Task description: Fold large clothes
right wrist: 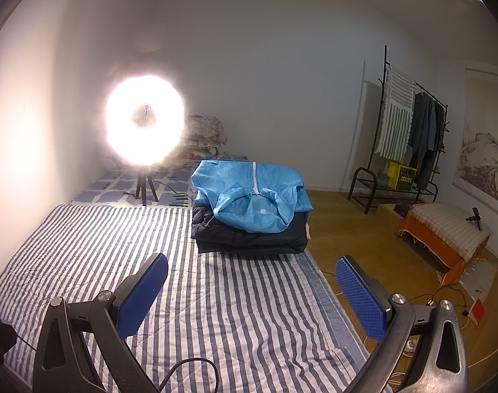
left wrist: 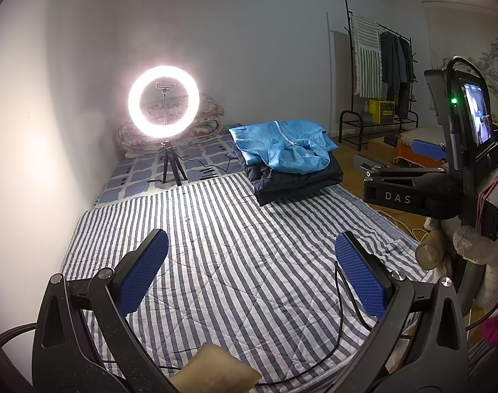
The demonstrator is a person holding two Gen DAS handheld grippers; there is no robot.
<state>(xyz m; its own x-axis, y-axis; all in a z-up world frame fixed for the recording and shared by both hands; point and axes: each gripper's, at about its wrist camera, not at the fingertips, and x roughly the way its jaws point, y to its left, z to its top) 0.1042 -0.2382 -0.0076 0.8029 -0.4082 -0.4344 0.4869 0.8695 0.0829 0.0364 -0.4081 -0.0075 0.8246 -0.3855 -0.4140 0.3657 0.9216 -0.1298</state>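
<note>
A folded light-blue zip jacket [left wrist: 281, 145] [right wrist: 250, 193] lies on top of a folded dark navy padded coat [left wrist: 294, 180] [right wrist: 249, 235], stacked at the right edge of the striped quilt [left wrist: 216, 245] [right wrist: 101, 245]. My left gripper [left wrist: 250, 252] hovers open over the quilt, well short of the stack, with nothing between its blue pads. My right gripper [right wrist: 250, 278] is also open and holds nothing, a little in front of the stack. In the left wrist view the right gripper's body [left wrist: 412, 190] shows at the right side.
A lit ring light [left wrist: 164, 104] [right wrist: 144, 124] on a tripod stands on the bed's far part, with folded floral quilts [left wrist: 196, 121] behind it. A clothes rack [left wrist: 380, 65] [right wrist: 409, 131], an orange-covered bench [right wrist: 445, 229] and cables on the wooden floor [right wrist: 347, 229] lie to the right.
</note>
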